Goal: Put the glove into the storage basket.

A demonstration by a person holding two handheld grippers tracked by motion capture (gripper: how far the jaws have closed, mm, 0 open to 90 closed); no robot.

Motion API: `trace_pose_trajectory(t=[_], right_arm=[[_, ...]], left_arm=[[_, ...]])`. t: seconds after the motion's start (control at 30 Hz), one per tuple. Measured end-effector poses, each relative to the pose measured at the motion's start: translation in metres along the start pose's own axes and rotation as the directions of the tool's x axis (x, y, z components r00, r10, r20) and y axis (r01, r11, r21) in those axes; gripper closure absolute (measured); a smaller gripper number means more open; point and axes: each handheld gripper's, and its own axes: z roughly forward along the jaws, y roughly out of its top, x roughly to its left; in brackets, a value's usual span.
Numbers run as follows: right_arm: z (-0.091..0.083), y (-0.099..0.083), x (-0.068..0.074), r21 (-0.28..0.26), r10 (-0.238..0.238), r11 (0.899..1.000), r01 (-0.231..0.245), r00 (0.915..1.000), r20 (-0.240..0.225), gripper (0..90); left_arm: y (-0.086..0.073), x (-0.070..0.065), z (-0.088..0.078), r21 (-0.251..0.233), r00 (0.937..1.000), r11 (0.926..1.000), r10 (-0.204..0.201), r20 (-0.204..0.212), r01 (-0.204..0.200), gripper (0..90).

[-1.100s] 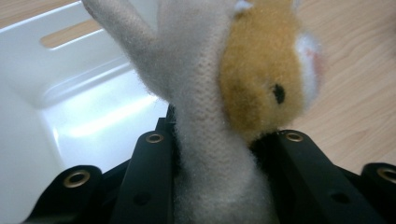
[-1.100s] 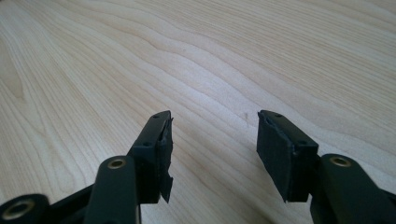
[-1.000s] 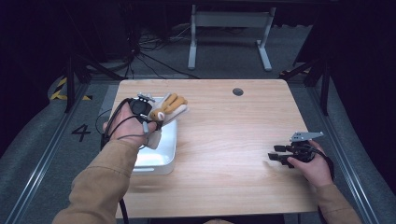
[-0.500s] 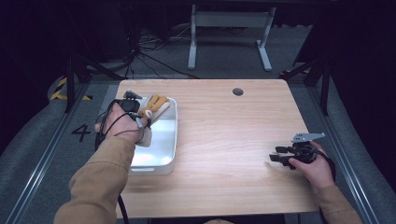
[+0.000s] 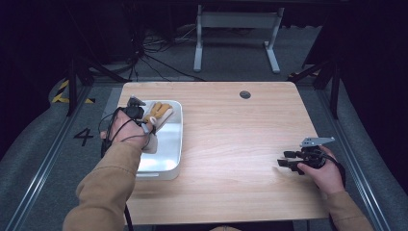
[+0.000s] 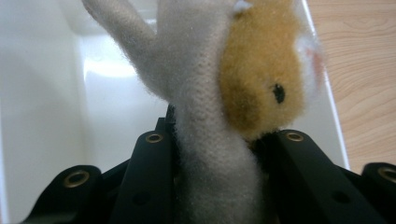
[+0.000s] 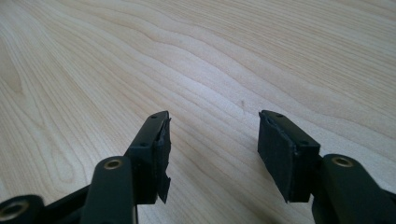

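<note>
We find the left gripper (image 6: pixel 217 154) clamping a plush toy (image 6: pixel 224 79) over the tray (image 5: pixel 166 144); the right gripper (image 7: pixel 212 154) gapes empty. A loose pinch risks dropping it.

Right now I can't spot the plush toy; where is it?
The plush toy is at the table's left side in the high view, held by the left tool over the far end of the white tray.

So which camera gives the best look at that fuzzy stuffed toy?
The left gripper view: the stuffed toy is close up, its tan and white fur and one dark eye clear, pinched between the jaws. The high view shows it small, over the white tray.
</note>
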Motion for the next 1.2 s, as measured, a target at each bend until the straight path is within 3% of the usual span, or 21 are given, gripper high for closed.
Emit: trace_pose_trajectory(t=[0.27, 0.5, 0.83, 1.2], right_arm=[[0.001, -0.001, -0.001, 0.004, -0.001, 1.000, 0.001, 1.0000, -0.003, 45.1], [0.001, -0.001, 0.000, 0.008, -0.001, 1.000, 0.001, 1.0000, -0.003, 44.7], [0.002, -0.001, -0.001, 0.007, -0.004, 1.000, 0.004, 1.0000, -0.006, 44.0], [0.003, -0.001, 0.000, 0.005, -0.009, 1.000, 0.009, 0.9999, -0.009, 43.9]], left_arm=[[-0.008, 0.007, 0.021, 0.036, 0.9982, 0.9975, -0.060, -0.002, 0.060, 68.8], [-0.011, 0.010, 0.038, 0.077, 0.9956, 0.9931, -0.091, 0.021, 0.089, 68.5], [-0.013, 0.008, 0.059, 0.138, 0.9934, 0.9842, -0.114, 0.010, 0.112, 68.3], [-0.011, 0.011, 0.068, 0.153, 0.9878, 0.9760, -0.156, -0.009, 0.155, 67.9]])
